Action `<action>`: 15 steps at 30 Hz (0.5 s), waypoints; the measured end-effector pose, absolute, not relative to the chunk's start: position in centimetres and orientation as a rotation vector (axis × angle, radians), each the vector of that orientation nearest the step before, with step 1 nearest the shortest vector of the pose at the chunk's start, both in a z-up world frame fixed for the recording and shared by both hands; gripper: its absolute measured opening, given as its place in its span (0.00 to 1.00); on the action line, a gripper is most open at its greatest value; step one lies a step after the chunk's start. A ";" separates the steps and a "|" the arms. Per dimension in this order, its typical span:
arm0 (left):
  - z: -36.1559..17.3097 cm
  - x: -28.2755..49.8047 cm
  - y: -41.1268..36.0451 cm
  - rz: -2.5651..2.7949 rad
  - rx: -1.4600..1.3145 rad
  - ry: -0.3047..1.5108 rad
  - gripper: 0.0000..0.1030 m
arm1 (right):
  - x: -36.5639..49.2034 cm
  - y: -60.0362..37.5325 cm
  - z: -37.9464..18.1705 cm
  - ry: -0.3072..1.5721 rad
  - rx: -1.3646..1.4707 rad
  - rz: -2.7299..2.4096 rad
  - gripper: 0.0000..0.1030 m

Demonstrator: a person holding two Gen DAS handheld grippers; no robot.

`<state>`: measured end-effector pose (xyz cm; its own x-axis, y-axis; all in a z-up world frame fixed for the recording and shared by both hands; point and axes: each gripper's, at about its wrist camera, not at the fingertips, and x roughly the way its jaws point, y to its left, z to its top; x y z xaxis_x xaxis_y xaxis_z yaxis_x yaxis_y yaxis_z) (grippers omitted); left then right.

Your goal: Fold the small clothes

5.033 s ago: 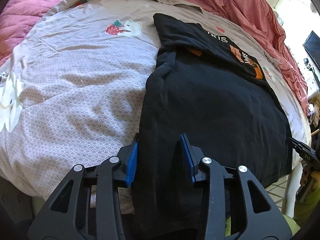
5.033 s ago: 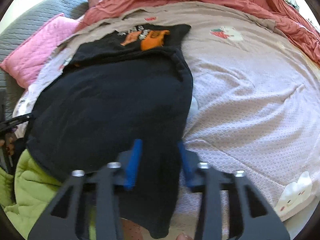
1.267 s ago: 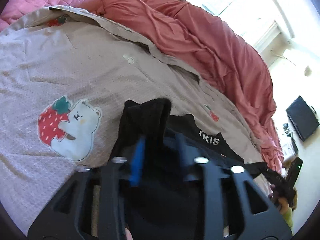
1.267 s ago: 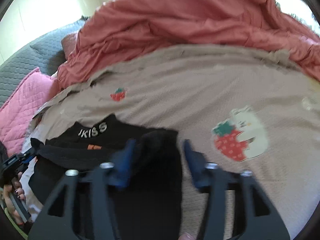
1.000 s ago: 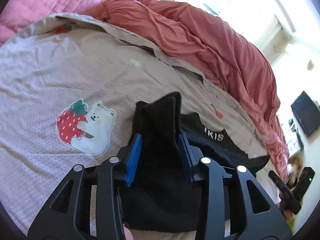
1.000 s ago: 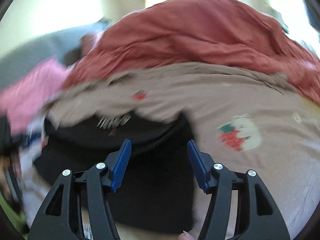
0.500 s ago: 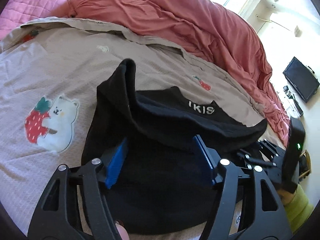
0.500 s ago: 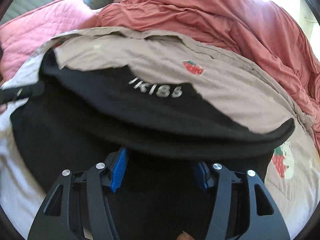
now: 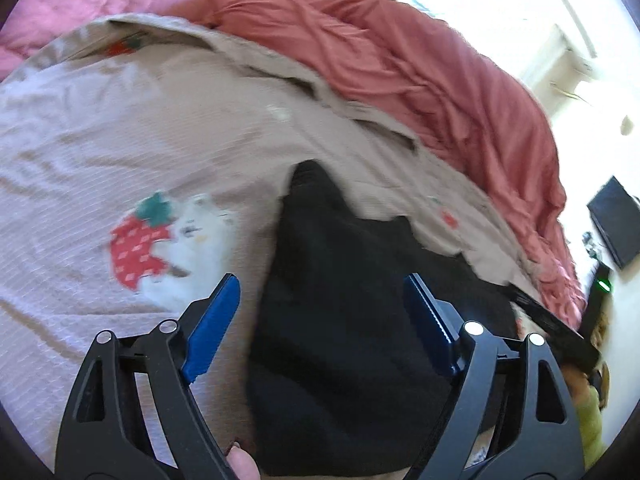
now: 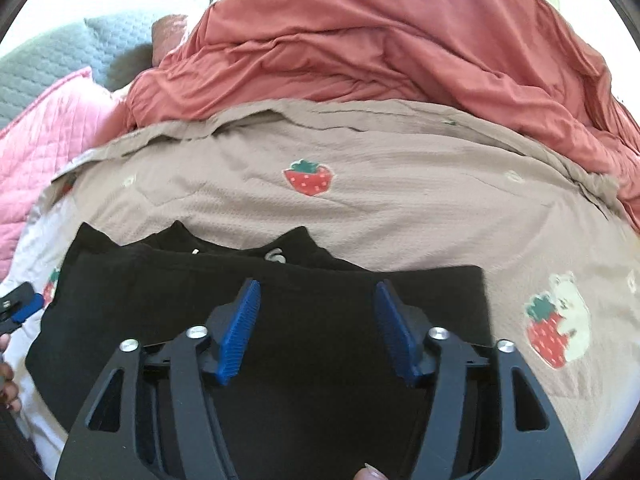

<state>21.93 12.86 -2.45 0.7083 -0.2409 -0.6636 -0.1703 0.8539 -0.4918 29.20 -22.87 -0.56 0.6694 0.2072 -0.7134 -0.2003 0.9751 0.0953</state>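
A: Where is the black shirt (image 10: 280, 344) now?

B: It lies folded on the beige bedspread (image 10: 400, 208), in front of the red blanket (image 10: 380, 48) and to the left of the bear-and-strawberry print (image 10: 556, 320).

A: And the left gripper (image 9: 320, 320)?

B: Its jaws are opening, already wide. The shirt (image 9: 348, 320) lies below them, but the blue pads do not press it.

A: The right gripper (image 10: 316, 328)?

B: Also opening, above the shirt, and it holds nothing.
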 end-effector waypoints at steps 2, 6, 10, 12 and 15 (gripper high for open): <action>-3.1 21.9 13.4 -0.015 -0.573 0.825 0.74 | 27.5 -24.7 -0.3 0.790 0.024 0.212 0.66; -4.3 21.7 13.7 0.013 -0.587 0.903 0.74 | 24.5 -28.8 -0.9 0.798 0.091 0.160 0.66; -4.4 21.5 12.9 -0.022 -0.584 0.916 0.74 | 22.2 -31.7 -1.9 0.833 0.166 0.150 0.66; -4.3 21.2 12.3 -0.031 -0.562 0.917 0.74 | 21.6 -32.4 -2.2 0.841 0.180 0.150 0.66; -4.5 20.8 11.9 -0.034 -0.547 0.925 0.74 | 21.5 -33.1 -2.7 0.862 0.213 0.159 0.66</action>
